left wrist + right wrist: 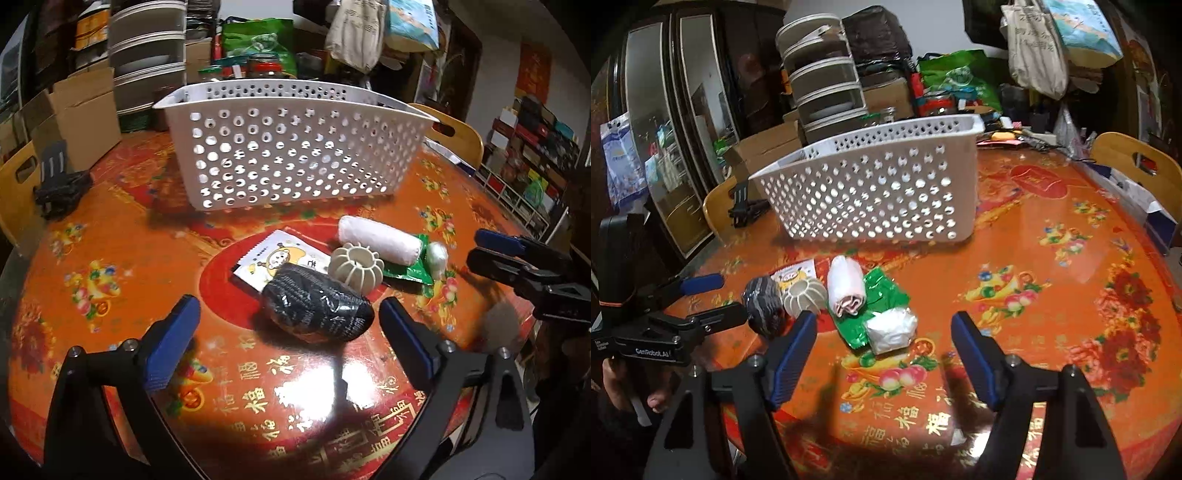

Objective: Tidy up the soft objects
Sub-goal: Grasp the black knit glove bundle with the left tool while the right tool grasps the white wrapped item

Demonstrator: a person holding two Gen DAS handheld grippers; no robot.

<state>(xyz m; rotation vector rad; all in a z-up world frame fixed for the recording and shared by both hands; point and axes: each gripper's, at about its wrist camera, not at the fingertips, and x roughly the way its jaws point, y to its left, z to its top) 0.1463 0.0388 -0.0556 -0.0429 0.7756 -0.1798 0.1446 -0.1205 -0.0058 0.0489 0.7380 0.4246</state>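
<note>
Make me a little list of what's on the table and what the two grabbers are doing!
table: round, red and orange tablecloth
basket: white basket with holes, upright at the back
black bundle: black wrapped bundle, nearest the left gripper
ribbed thing: cream ribbed ring, beside the bundle
packet: cartoon packet, partly under the bundle
white roll: rolled white cloth, lying on a green packet
white lump: small white wrapped lump, in front of the right gripper
left gripper: open, holding nothing
right gripper: open, holding nothing
</note>
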